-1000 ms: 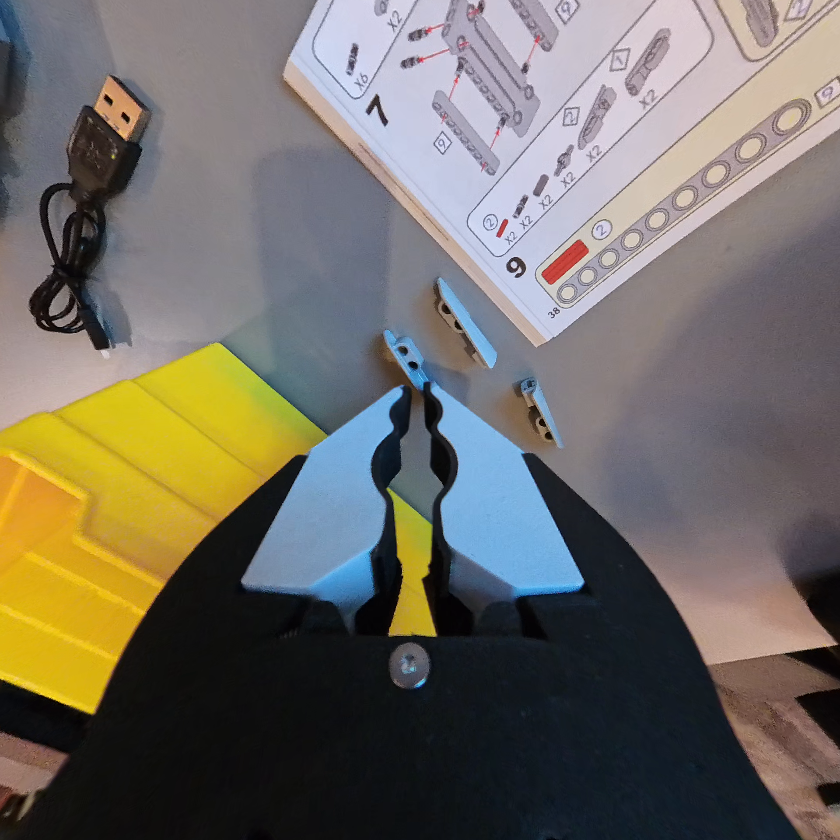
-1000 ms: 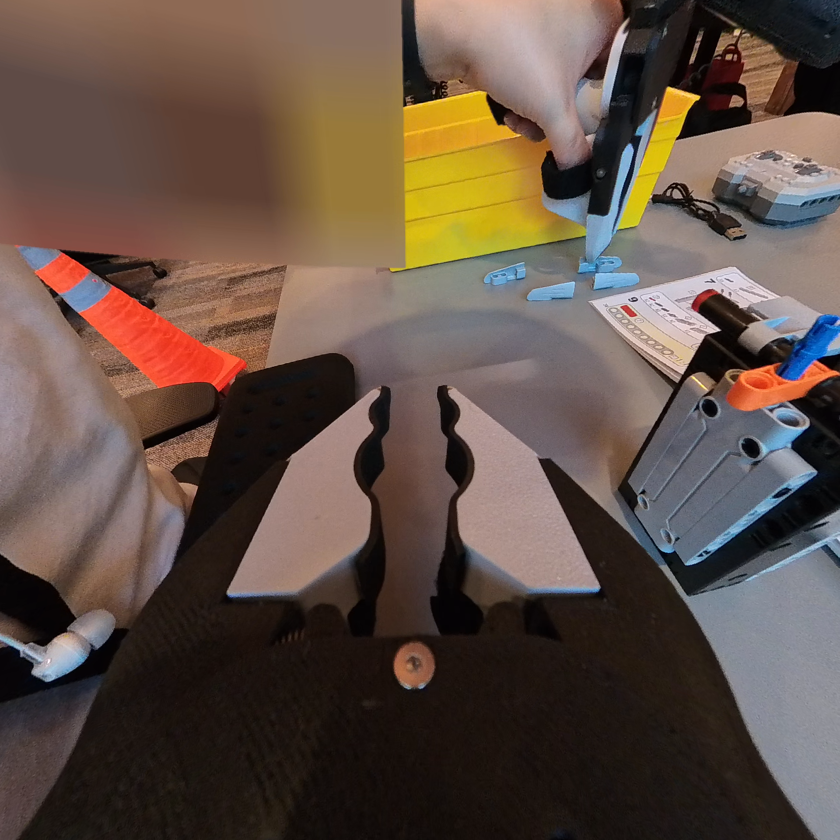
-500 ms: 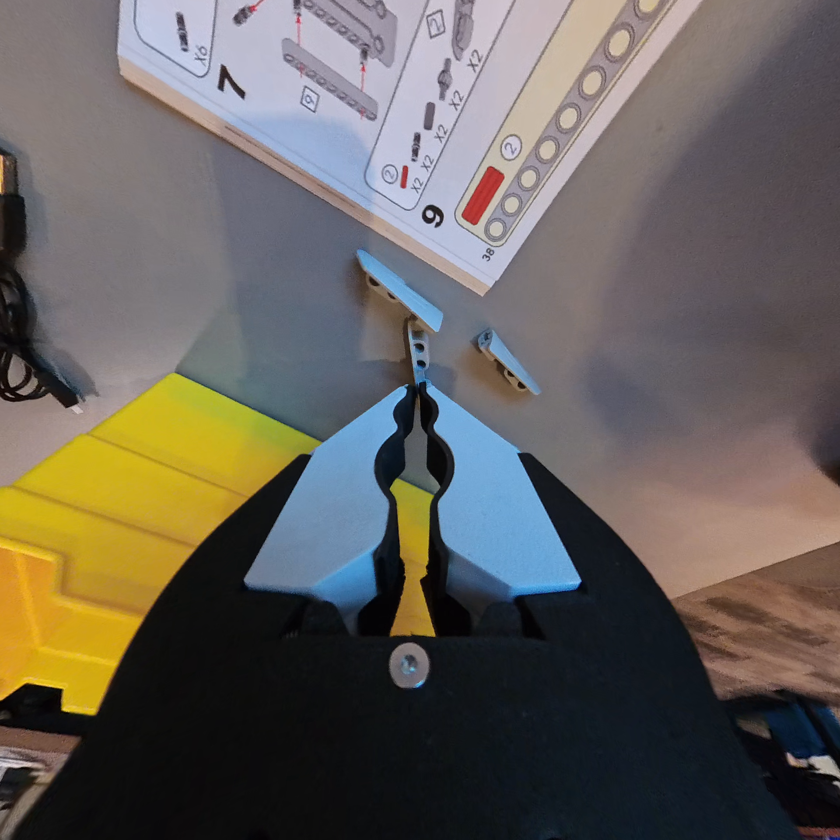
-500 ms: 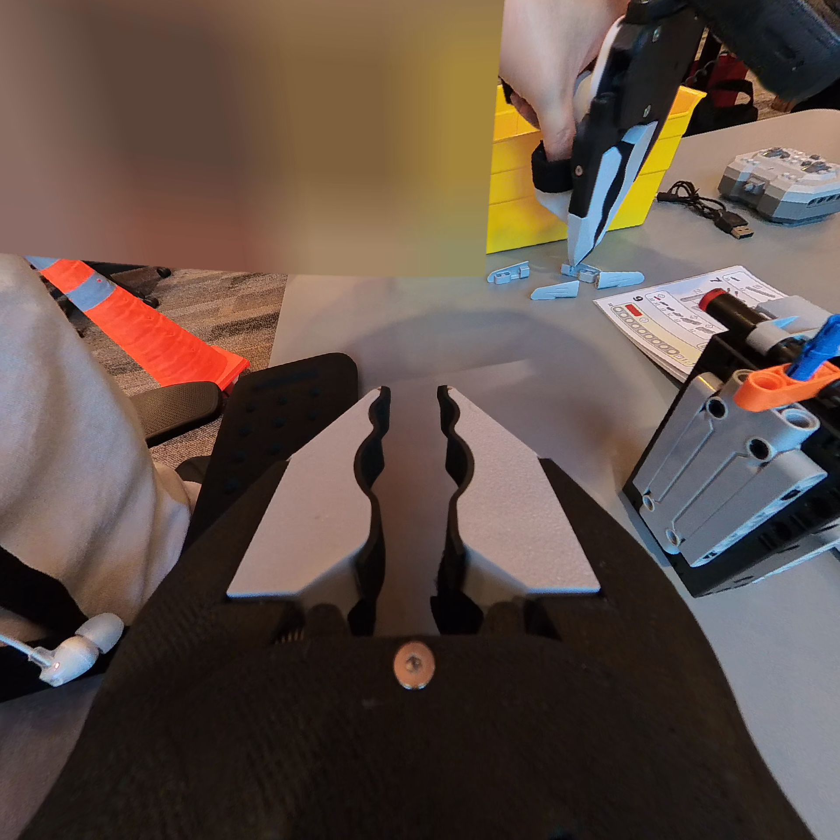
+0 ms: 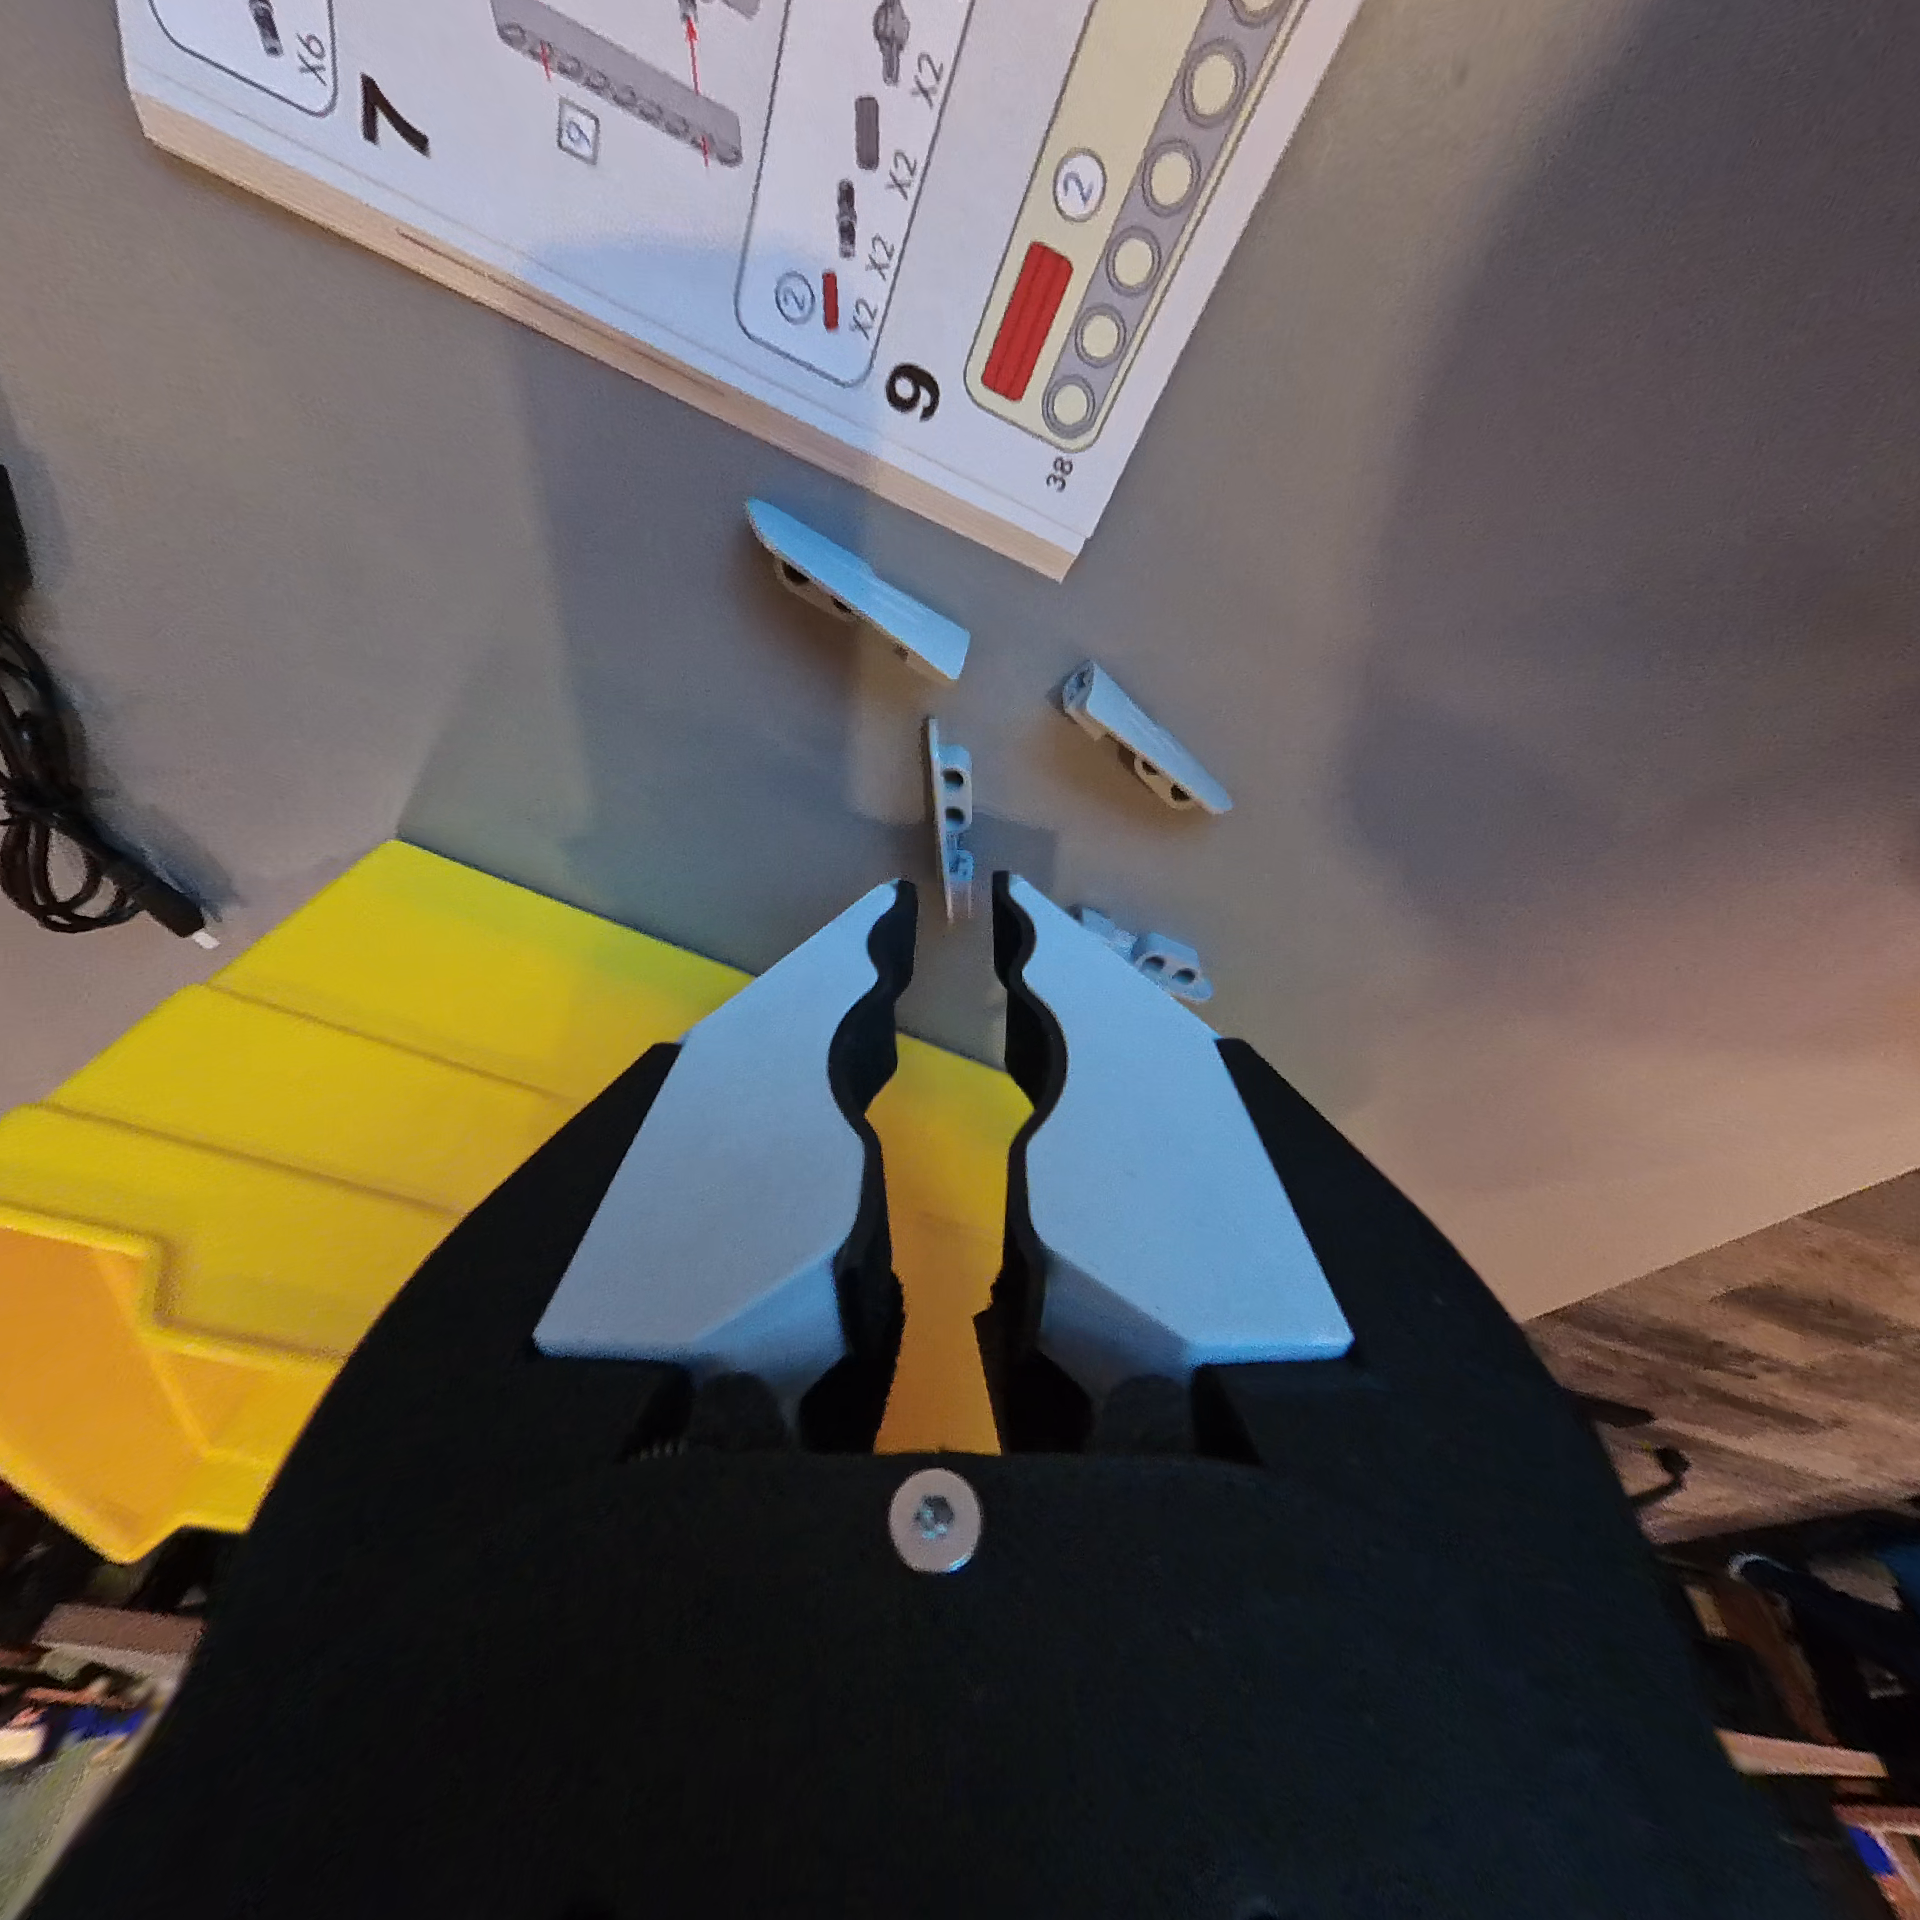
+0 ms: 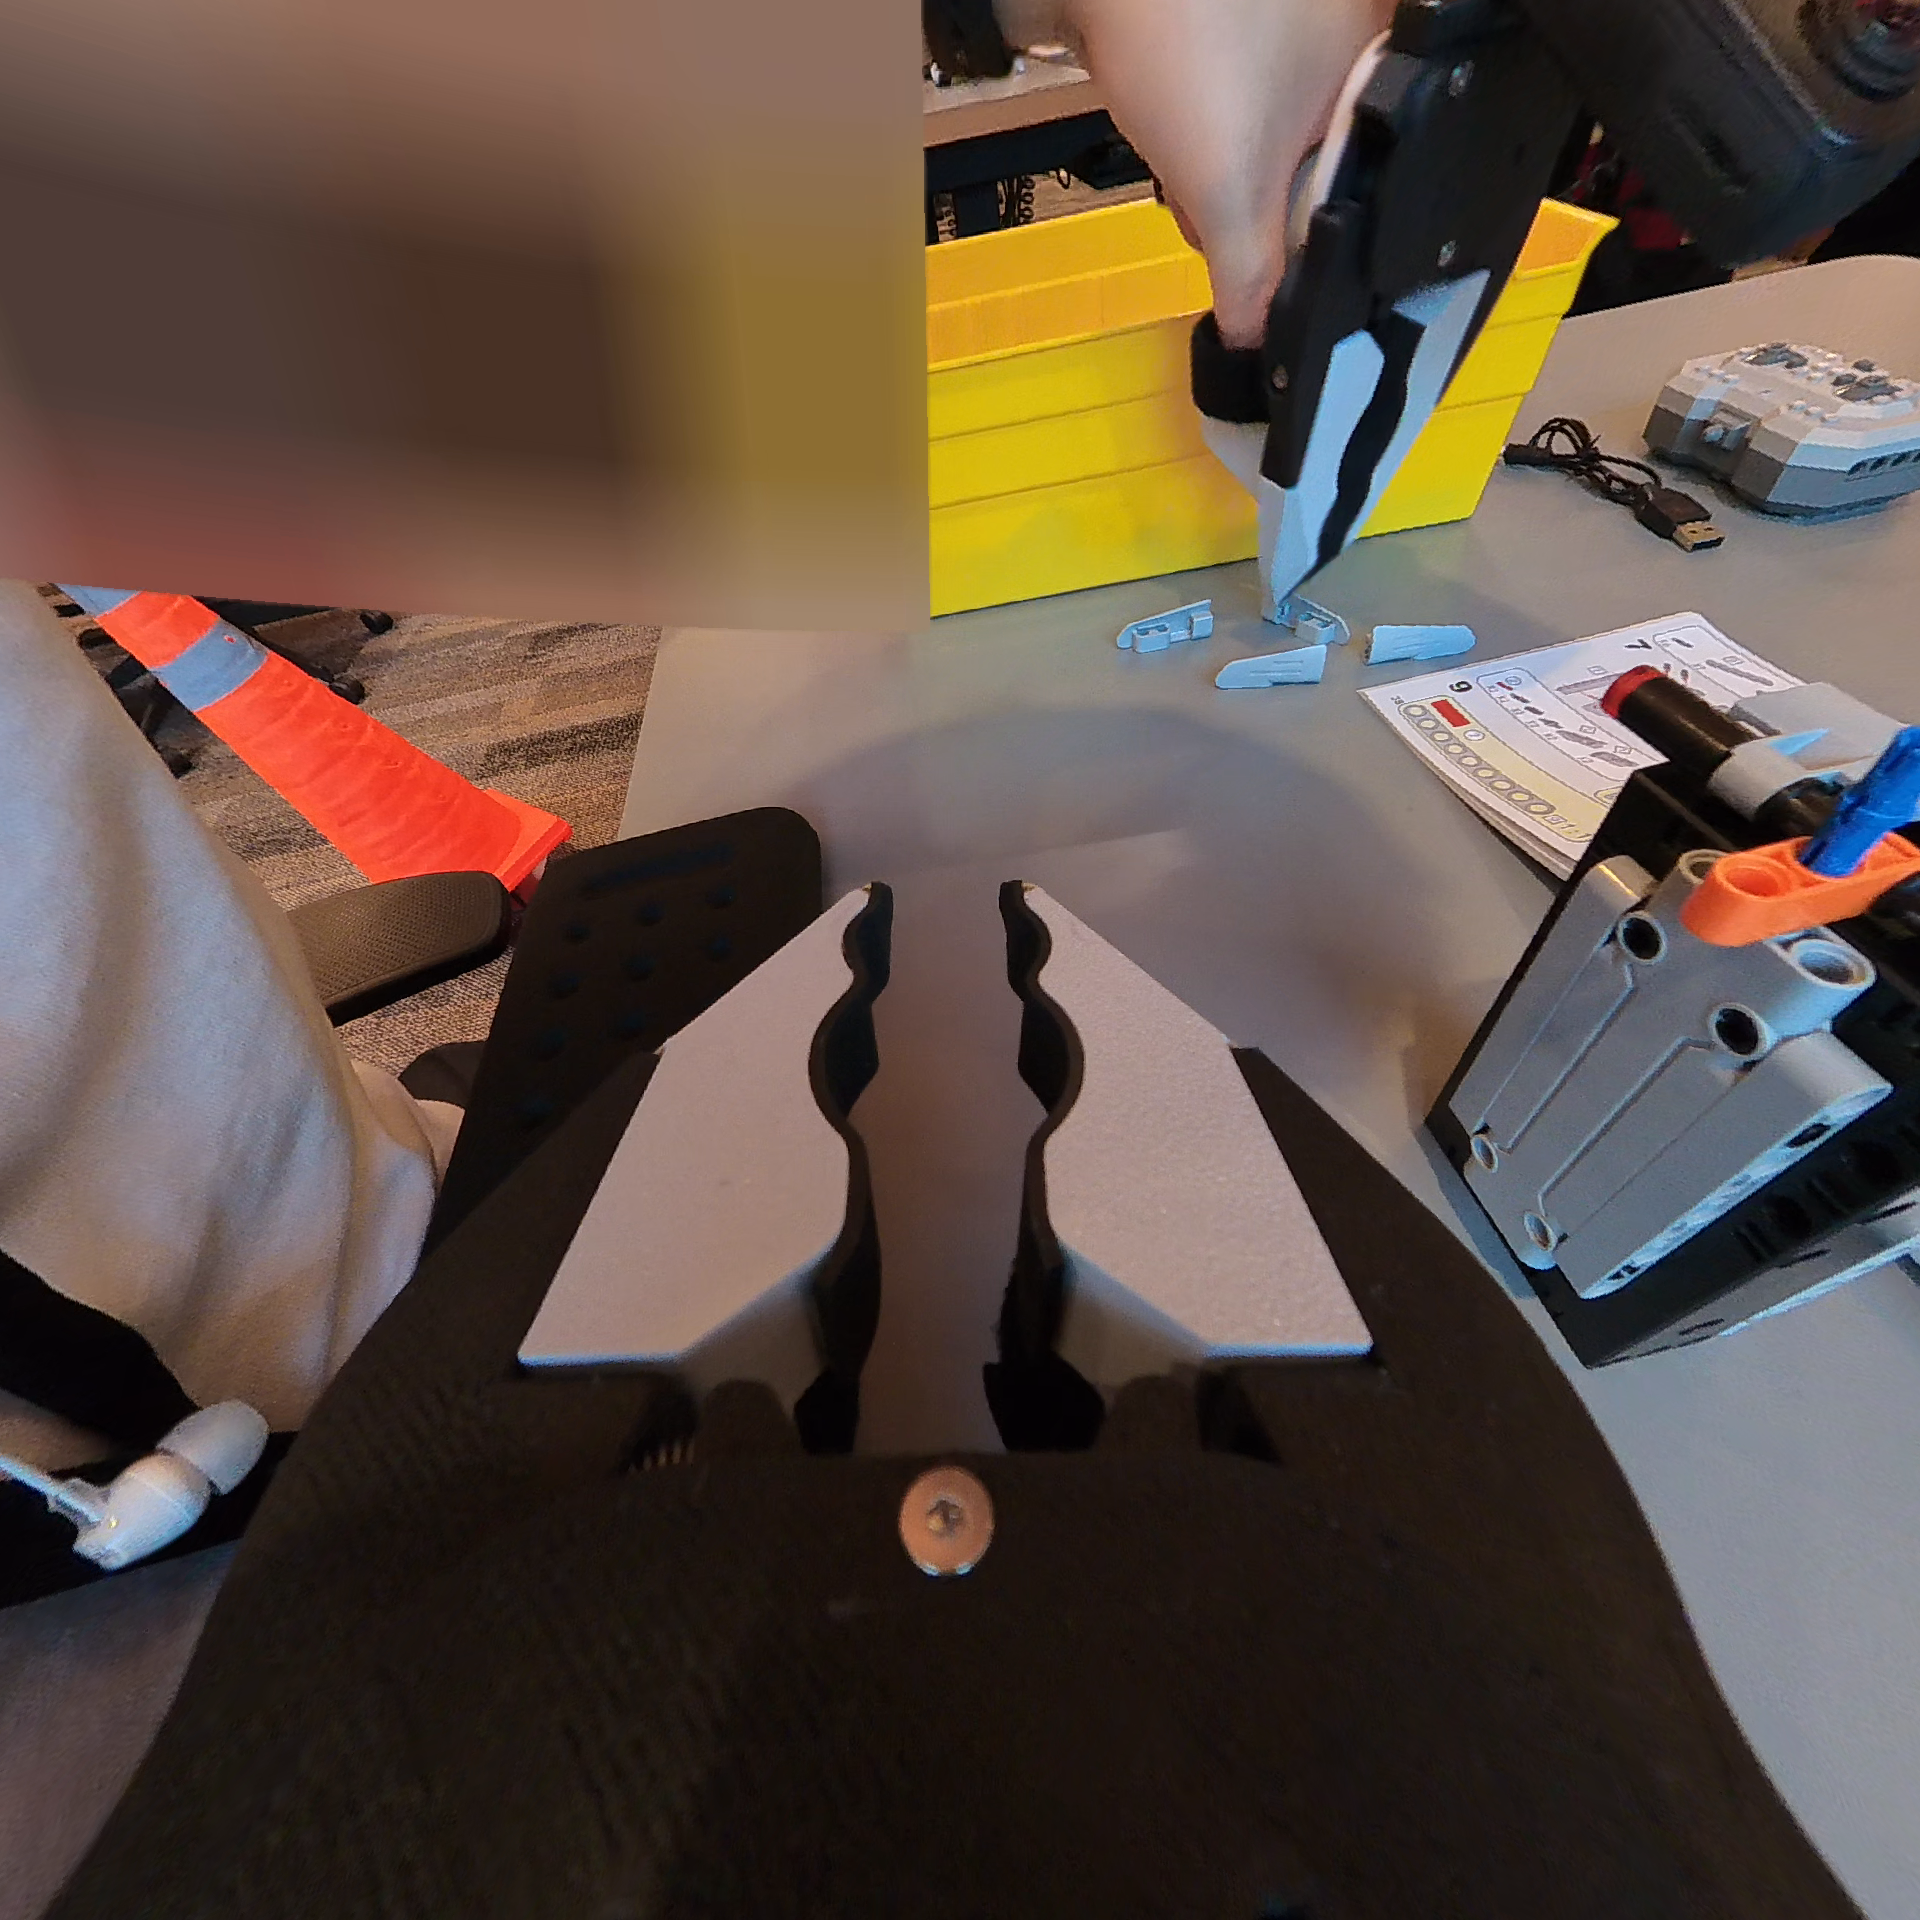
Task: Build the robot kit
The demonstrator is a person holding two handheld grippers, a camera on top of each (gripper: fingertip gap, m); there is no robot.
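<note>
Several small light-grey curved panel pieces lie on the grey table [image 5: 364,623] beside a yellow bin [image 5: 312,1091]. My left gripper [image 5: 954,891] is open, tips down at the table. One small grey piece [image 5: 951,800] stands on edge just ahead of the tips, its near end in the gap. Other pieces lie beyond it [image 5: 862,587], to the right [image 5: 1143,738] and beside the right finger [image 5: 1158,954]. The right wrist view shows the left gripper [image 6: 1299,592] over that piece [image 6: 1311,621]. My right gripper [image 6: 943,894] is open and empty, low over the table.
An instruction booklet [image 5: 727,208] lies beyond the pieces. A black USB cable [image 5: 52,810] is at the left. A grey and black motor block [image 6: 1662,1091] with orange and blue parts stands at the right. A grey hub [image 6: 1797,426] sits far right. A person's sleeve [image 6: 125,935] is at the left. Tip to tip, the grippers are about 25 centimeters apart. From my left tips it is roughly 20 centimeters to the grey hub [image 6: 1797,426]; from my right, 40 centimeters.
The left gripper shut on the small piece, turned it onto its edge, and has now opened around it. The right gripper has not moved.
</note>
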